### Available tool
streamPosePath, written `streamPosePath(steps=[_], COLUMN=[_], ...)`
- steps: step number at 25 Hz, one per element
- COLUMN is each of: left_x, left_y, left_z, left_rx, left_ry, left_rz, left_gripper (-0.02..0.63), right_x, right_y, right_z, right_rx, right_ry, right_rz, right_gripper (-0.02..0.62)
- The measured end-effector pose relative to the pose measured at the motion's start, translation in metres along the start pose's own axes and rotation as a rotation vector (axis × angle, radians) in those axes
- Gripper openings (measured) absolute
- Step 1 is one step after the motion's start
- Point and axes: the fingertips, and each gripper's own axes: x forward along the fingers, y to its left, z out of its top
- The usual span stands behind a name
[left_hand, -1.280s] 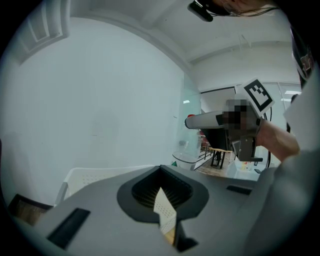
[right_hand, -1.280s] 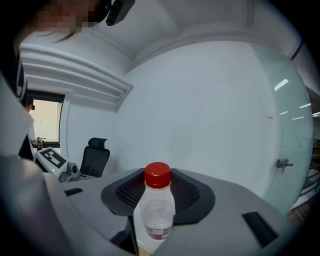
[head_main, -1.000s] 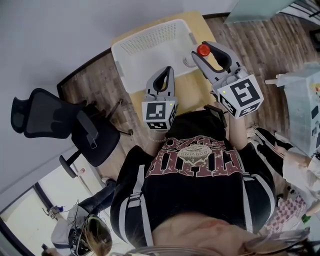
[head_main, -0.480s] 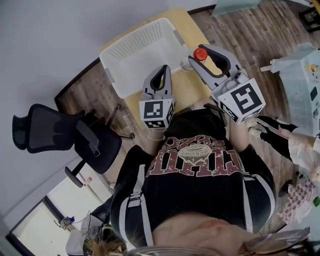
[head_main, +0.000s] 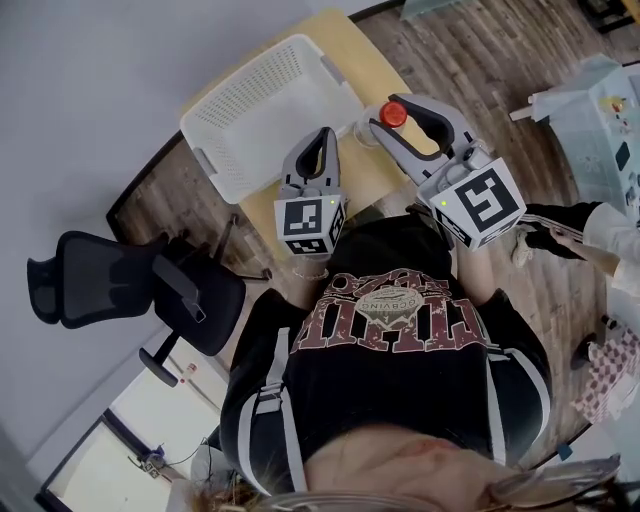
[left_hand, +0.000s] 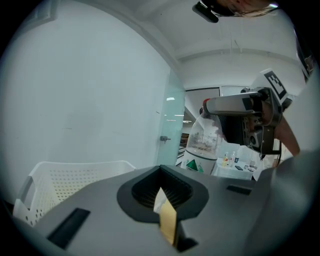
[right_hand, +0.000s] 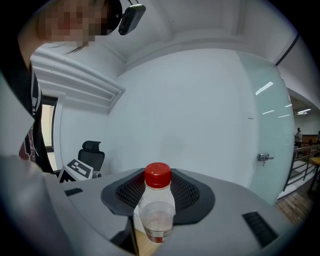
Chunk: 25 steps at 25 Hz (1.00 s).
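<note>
Red-capped and clear, the bottle (right_hand: 157, 207) sits upright, clamped in the right gripper (head_main: 384, 122) over the wooden table (head_main: 372, 72). I judge it mid-carry, and any further move calls for keeping it upright. The left gripper (head_main: 322, 137), jaws pressed together on nothing, hovers with the white basket (head_main: 250, 110) at its 11 o'clock. The head view shows the table but only the bottle's cap; the right gripper view shows its clear body.

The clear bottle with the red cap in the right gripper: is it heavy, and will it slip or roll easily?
The bottle looks nearly empty, so it is probably light. Its smooth clear wall may slip or dent under the right gripper. Being round, it would likely roll if laid on its side.
</note>
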Motion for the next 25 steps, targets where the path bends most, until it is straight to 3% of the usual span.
streamPosePath(steps=[11,25], left_x=[0.004,-0.003], left_y=[-0.011,-0.001], left_z=[-0.007,-0.013], left_rx=[-0.002,-0.003], left_ry=[0.018,0.033], left_rz=[-0.006,0.048], left_gripper=[0.046,0.046], right_x=[0.001,0.016], right_y=[-0.004,-0.003], right_z=[-0.043,-0.082], right_rx=[0.048,0.078], right_ry=[0.031,0.074], right_rz=[0.019,0.052], right_gripper=[0.166,0.166])
